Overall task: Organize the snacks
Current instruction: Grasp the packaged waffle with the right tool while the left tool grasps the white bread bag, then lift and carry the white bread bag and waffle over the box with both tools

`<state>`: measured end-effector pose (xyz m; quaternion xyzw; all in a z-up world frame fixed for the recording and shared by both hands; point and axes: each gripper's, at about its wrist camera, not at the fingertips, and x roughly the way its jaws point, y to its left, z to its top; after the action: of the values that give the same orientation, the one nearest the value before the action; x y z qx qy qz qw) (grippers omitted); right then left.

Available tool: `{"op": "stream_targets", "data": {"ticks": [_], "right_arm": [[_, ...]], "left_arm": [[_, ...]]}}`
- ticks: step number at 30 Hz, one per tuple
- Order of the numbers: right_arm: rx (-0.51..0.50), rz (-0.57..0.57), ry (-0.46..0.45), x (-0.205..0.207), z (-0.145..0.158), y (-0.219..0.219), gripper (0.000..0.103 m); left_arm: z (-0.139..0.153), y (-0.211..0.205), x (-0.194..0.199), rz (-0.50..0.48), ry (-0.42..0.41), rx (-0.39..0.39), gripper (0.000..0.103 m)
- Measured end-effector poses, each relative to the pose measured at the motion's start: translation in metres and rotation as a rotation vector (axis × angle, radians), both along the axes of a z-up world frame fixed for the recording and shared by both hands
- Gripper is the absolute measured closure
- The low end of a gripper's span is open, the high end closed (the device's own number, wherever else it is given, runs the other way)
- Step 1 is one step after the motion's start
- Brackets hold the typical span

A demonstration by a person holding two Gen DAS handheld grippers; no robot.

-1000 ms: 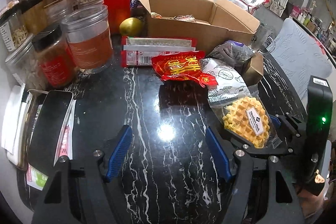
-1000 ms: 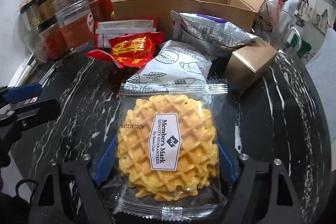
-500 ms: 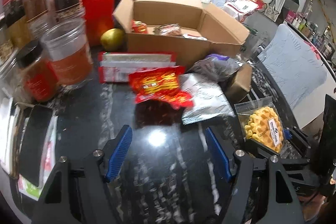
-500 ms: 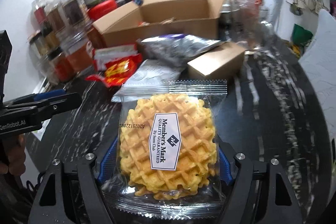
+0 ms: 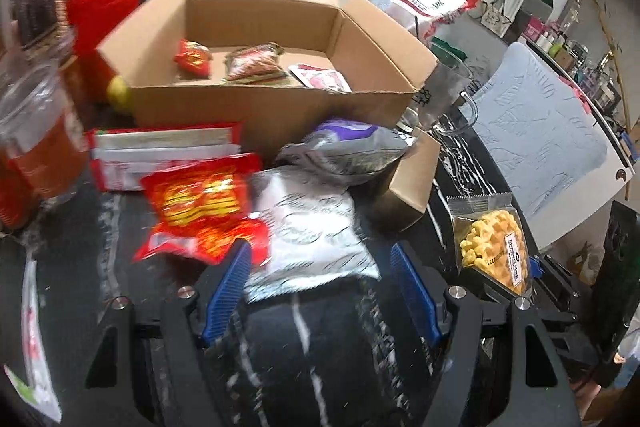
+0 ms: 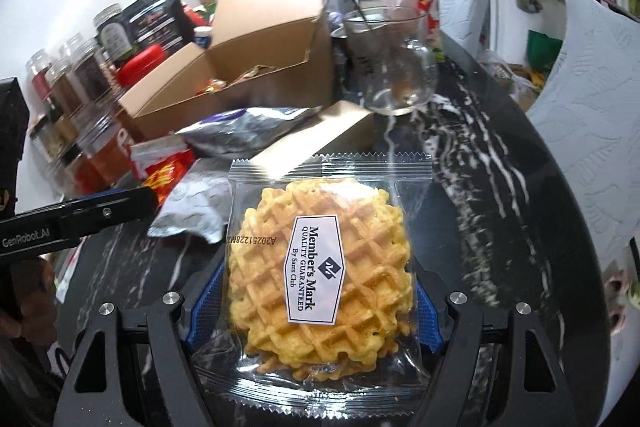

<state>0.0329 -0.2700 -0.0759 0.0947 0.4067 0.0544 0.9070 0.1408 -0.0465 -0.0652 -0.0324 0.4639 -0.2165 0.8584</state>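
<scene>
The right gripper (image 6: 310, 301) is clamping the waffle packet (image 6: 326, 267) between its blue pads, the packet standing up off the black marble table (image 6: 500, 187) with its long axis running straight ahead along the fingers and its crimped far edge leading. Beyond that edge, ahead and to the left, the open cardboard box (image 6: 240, 75) is sitting toward the table's far edge, with a small brown carton (image 6: 320, 135) and a silver bag (image 6: 244, 131) lying between. I judge the carry is heading there, so the packet must clear those two and the near wall.

The left gripper (image 5: 320, 287) is standing open with nothing between its pads, hovering over a white patterned pouch (image 5: 312, 223) beside a red snack bag (image 5: 200, 203). It is pointing squarely at the box (image 5: 272, 99), where three small packets already lie, and sits nearer to it.
</scene>
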Motion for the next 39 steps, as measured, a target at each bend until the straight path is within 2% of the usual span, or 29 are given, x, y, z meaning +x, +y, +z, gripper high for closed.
{"op": "stream_targets", "data": {"ticks": [4,10,15,20,23,26,39], "right_arm": [[0.01,-0.029,-0.012,0.003,0.0,-0.013,0.024],[0.013,-0.038,-0.016,0.008,0.001,-0.021,0.024],[0.013,-0.034,-0.019,0.009,-0.001,-0.021,0.024],[0.02,-0.029,-0.013,0.009,-0.003,-0.02,0.024],[0.019,-0.027,-0.012,0.008,-0.002,-0.02,0.024],[0.017,-0.027,-0.019,0.005,0.0,-0.018,0.024],[0.022,-0.009,-0.027,-0.013,0.004,-0.009,0.024]], "left_arm": [[-0.008,-0.016,0.013,-0.033,0.01,0.011,0.031],[-0.022,-0.025,0.03,0.003,0.013,0.084,0.031],[-0.033,-0.034,0.036,-0.022,0.007,0.15,0.031],[-0.041,-0.033,0.048,-0.014,0.033,0.131,0.031],[-0.044,-0.032,0.048,-0.006,0.022,0.119,0.031],[-0.045,-0.036,0.042,-0.034,-0.005,0.151,0.033],[-0.047,-0.026,-0.003,-0.133,0.019,0.106,0.034]]}}
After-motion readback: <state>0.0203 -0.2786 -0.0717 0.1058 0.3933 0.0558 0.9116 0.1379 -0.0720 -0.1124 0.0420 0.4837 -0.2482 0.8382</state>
